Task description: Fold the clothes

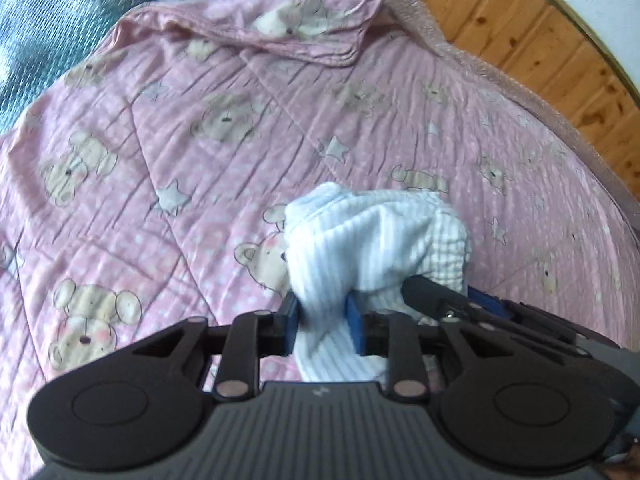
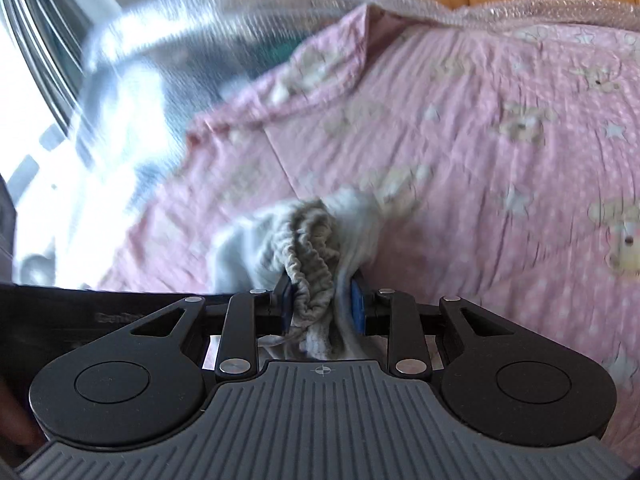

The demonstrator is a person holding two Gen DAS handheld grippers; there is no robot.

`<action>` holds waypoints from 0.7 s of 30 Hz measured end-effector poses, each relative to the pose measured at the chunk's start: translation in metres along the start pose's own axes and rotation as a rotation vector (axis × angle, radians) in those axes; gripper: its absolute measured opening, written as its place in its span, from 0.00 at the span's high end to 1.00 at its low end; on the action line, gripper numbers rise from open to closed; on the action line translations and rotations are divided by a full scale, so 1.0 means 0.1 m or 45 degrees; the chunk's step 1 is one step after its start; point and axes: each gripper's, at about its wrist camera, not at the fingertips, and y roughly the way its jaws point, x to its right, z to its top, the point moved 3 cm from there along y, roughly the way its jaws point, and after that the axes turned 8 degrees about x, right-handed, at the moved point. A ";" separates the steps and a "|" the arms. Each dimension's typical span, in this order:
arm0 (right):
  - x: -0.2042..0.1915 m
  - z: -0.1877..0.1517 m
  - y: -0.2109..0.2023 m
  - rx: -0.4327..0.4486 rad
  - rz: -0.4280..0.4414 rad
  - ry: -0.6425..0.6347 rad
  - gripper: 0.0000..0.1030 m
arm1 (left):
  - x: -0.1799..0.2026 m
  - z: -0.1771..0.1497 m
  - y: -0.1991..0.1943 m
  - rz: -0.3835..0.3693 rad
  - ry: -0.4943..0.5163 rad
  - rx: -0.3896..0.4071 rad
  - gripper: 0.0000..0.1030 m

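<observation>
A: Where's the white ribbed knit garment (image 1: 376, 240)?

B: Bunched above the pink bear-print quilt (image 1: 168, 152), clamped in the left gripper (image 1: 322, 320); the right gripper (image 2: 320, 296) pinches its gathered elastic hem (image 2: 312, 248).

A: Risk?

B: Thick bunches could slip, or fold crooked.

A: Room?

B: Open quilt ahead; its far edge meets bubble wrap (image 2: 540, 12) and wood panelling (image 1: 532, 40).

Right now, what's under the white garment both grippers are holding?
The pink bear-print quilt lies below the white ribbed garment, which the left gripper and right gripper pinch, bunched. The quilt patch directly beneath the bundle is covered; anything there is hidden.
</observation>
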 end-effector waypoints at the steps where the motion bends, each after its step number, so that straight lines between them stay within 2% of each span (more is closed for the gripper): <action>1: 0.01 -0.01 -0.04 0.002 -0.021 0.005 0.72 | -0.01 0.00 -0.01 -0.005 0.003 0.002 0.65; 3: 0.02 -0.04 -0.14 0.007 -0.064 0.014 0.71 | -0.02 0.00 -0.03 -0.010 0.005 0.002 0.65; 5: 0.04 -0.07 -0.23 0.012 -0.106 0.023 0.58 | -0.02 -0.01 -0.14 0.018 0.007 0.000 0.62; 6: 0.05 -0.09 -0.27 0.014 -0.127 0.027 0.49 | -0.02 -0.01 -0.24 0.036 0.011 0.012 0.60; 7: 0.06 -0.10 -0.32 0.016 -0.148 0.032 0.47 | 0.00 -0.02 -0.35 0.054 0.015 0.029 0.51; 8: 0.07 -0.12 -0.36 0.018 -0.170 0.036 0.46 | 0.04 -0.03 -0.48 0.053 0.018 0.040 0.47; 9: 0.07 -0.13 -0.41 0.021 -0.191 0.041 0.42 | 0.12 -0.06 -0.57 0.029 0.026 0.032 0.43; 11: 0.09 -0.16 -0.50 0.025 -0.233 0.050 0.34 | 0.40 -0.15 -0.69 -0.042 0.072 -0.004 0.43; 12: 0.16 -0.20 -0.61 0.030 -0.274 0.065 0.32 | 0.62 -0.21 -0.70 -0.084 0.119 -0.027 0.43; 14: 0.56 -0.38 -1.14 0.048 -0.443 0.143 0.31 | 1.23 -0.38 -0.66 -0.221 0.265 -0.089 0.43; 18: 1.51 -0.81 -2.20 0.105 -0.794 0.364 0.32 | 2.82 -0.87 -0.66 -0.536 0.577 -0.234 0.42; 21: 2.18 -1.01 -2.97 0.130 -1.004 0.481 0.32 | 4.03 -1.29 -0.80 -0.727 0.822 -0.282 0.40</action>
